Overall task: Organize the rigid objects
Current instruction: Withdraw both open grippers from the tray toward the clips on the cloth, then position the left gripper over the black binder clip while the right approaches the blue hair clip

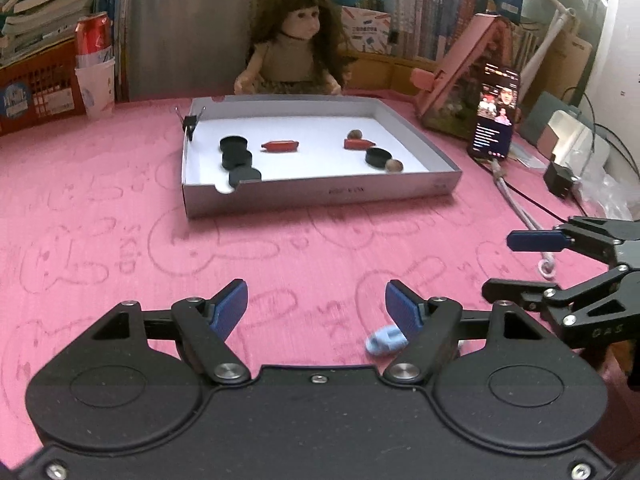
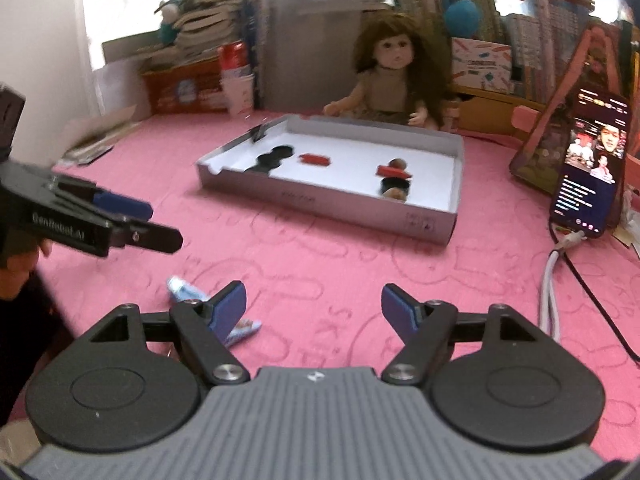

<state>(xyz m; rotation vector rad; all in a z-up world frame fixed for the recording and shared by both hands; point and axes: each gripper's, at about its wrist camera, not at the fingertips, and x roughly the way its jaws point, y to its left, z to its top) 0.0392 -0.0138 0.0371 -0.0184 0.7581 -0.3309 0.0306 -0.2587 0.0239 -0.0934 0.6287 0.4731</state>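
Note:
A grey box tray lies on the pink mat. In it are several black discs, two red pieces and two brown nuts. A black binder clip is clipped to its far left corner. A small light-blue object lies on the mat in front of the tray, partly hidden behind a finger in both views. My left gripper hovers open and empty over the mat. My right gripper is beside it, also open and empty.
A doll sits behind the tray. A lit phone leans at the right, and cables trail from it across the mat. A paper cup, a red can and an orange crate stand at the back left.

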